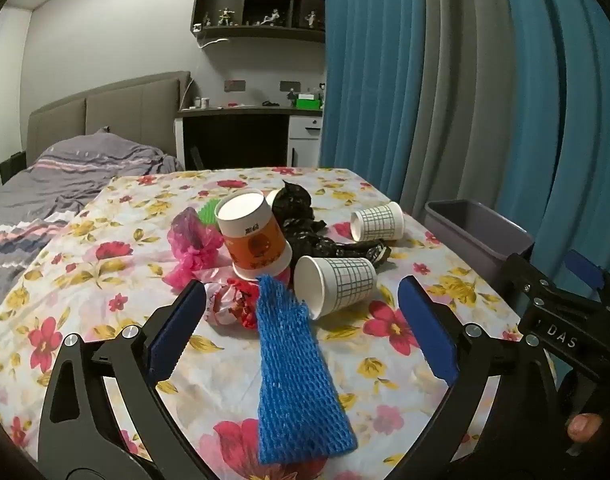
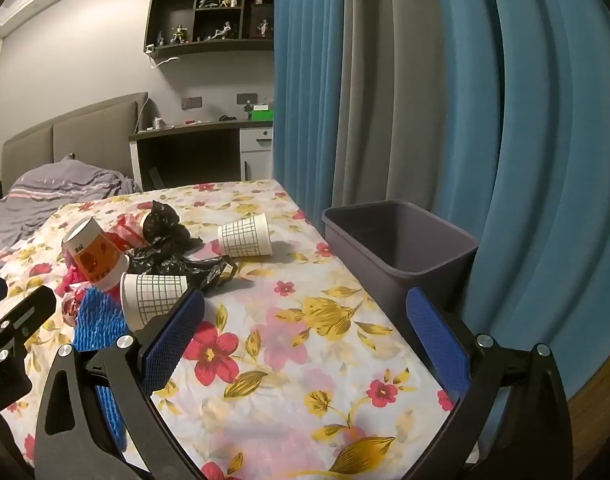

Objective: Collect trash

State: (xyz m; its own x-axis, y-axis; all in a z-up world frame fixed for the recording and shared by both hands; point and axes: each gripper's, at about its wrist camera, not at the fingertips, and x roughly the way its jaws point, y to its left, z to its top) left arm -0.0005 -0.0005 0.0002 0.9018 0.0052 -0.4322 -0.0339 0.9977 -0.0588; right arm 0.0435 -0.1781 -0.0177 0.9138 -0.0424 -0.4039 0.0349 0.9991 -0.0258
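Grippers left (image 1: 301, 320) and right (image 2: 305, 328) (both agape) above littered floral tablecloth (image 2: 305, 360), 2 checked cups (image 1: 339, 282) nearby.

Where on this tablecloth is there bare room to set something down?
Free: the cloth between the near checked cup and the bin, under the right tool. Crowded: around the orange cup, black bag and blue foam net.
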